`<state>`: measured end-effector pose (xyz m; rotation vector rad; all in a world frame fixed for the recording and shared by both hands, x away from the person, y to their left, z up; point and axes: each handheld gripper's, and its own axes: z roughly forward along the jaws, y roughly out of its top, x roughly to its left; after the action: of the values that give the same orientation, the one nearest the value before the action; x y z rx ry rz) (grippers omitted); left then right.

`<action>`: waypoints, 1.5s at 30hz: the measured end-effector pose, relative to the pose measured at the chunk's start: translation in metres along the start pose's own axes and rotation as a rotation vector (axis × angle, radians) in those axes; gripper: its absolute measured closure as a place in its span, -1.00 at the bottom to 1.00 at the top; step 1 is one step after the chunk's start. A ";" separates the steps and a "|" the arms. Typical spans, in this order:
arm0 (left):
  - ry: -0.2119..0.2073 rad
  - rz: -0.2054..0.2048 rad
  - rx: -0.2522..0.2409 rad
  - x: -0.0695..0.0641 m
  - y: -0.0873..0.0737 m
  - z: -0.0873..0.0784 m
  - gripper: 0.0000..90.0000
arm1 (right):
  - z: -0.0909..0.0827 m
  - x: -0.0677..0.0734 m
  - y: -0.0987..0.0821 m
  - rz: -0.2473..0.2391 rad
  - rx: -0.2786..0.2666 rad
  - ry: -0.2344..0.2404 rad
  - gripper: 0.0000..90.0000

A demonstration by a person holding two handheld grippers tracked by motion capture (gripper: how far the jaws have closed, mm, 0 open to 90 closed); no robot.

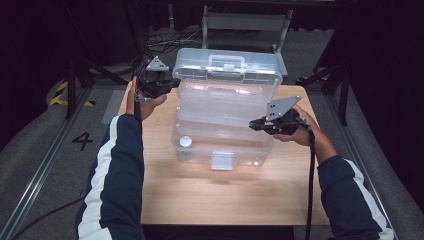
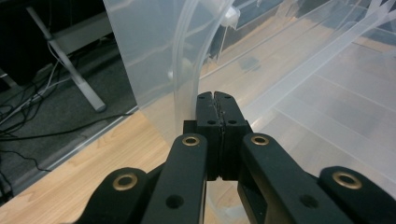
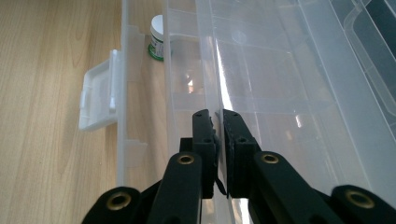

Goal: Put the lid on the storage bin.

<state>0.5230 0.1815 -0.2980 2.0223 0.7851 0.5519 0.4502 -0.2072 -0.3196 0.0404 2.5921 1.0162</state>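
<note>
A clear plastic toolbox [image 1: 250,152] stands open on the wooden table [image 1: 225,195], its lid [image 1: 227,65] raised at the back. A clear inner tray [image 1: 220,102] sits lifted above the base. My left gripper [image 1: 175,81] [image 2: 215,95] is shut, its tips against the lid's left side rim [image 2: 187,70], with nothing between them. My right gripper [image 1: 252,124] [image 3: 218,114] is shut on the thin right-hand wall of the tray [image 3: 210,56]. A small white-capped jar [image 1: 185,141] [image 3: 158,37] with a green label stands in the base's left corner.
The box's front latch [image 1: 222,161] [image 3: 98,93] hangs open. A metal stand [image 1: 245,22] and loose cables [image 1: 160,42] lie behind the table. The floor at the left bears a "4" mark [image 1: 82,141] and yellow-black tape [image 1: 60,92].
</note>
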 end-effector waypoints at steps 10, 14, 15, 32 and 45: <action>-0.002 0.009 -0.015 -0.005 -0.004 -0.005 1.00 | 0.001 0.005 -0.002 -0.005 0.001 -0.008 0.89; -0.020 0.007 -0.014 -0.006 -0.010 -0.006 1.00 | 0.002 0.006 -0.002 -0.008 0.000 -0.001 0.89; -0.026 0.008 -0.015 -0.005 -0.010 -0.007 1.00 | 0.002 0.007 -0.003 -0.011 0.001 0.001 0.89; -0.030 0.039 0.003 -0.018 -0.016 -0.017 1.00 | 0.003 0.014 -0.007 0.007 -0.009 0.000 0.88; -0.041 0.077 0.009 -0.022 -0.021 -0.021 1.00 | 0.003 0.019 -0.014 0.021 -0.034 -0.009 0.86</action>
<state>0.4874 0.1871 -0.3064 2.0728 0.6889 0.5493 0.4351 -0.2123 -0.3368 0.0642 2.5705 1.0648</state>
